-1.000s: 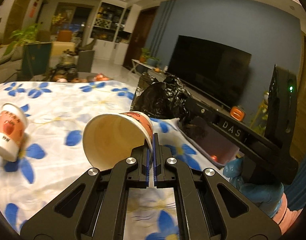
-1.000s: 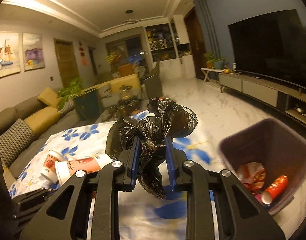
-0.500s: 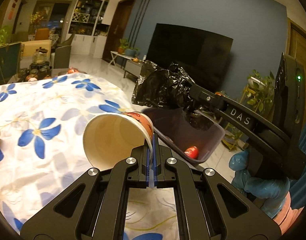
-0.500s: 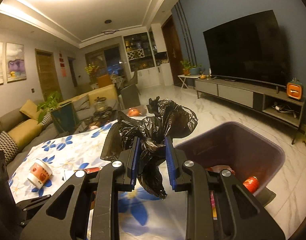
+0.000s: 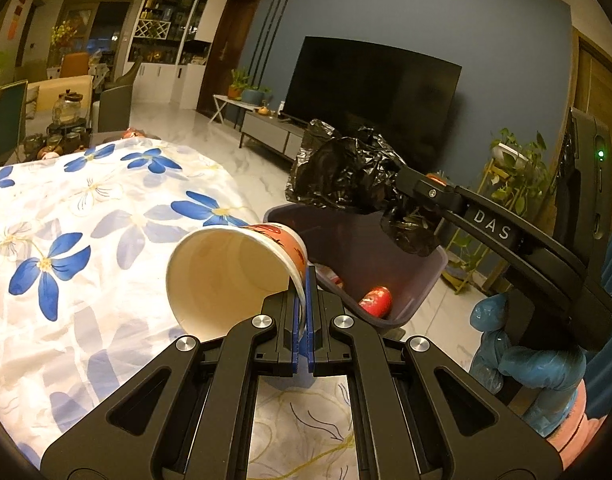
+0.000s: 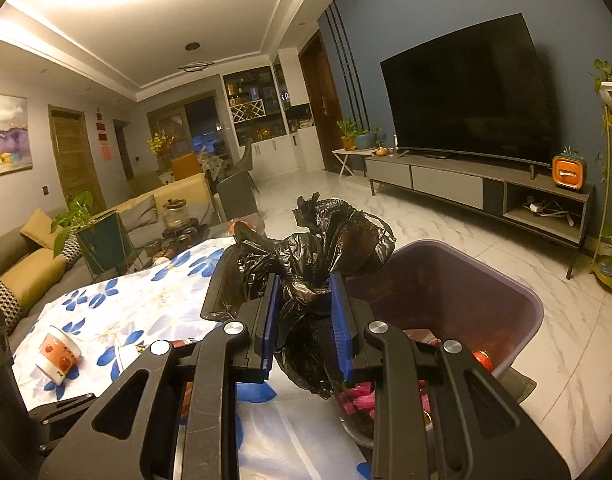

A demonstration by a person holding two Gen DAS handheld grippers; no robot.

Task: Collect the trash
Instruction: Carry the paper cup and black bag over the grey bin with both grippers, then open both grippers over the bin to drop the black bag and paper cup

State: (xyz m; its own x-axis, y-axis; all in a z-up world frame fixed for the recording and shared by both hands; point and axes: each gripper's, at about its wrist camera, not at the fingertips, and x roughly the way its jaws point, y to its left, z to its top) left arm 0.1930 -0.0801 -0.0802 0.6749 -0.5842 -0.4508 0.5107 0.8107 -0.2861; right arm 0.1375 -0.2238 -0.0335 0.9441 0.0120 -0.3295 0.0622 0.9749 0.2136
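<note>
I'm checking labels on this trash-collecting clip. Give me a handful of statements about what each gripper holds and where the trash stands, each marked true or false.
1. The left gripper pinches the wall of a white and orange paper cup. True.
2. The right gripper is open and holds nothing. False: it is shut on a crumpled black plastic bag.
3. The purple plastic bin already holds trash, including a red can. True.
4. Every paper cup is off the blue-flowered tablecloth. False: a second orange and white cup lies on it.
5. The held cup is upright. False: it is tipped, its mouth facing the camera.
</note>
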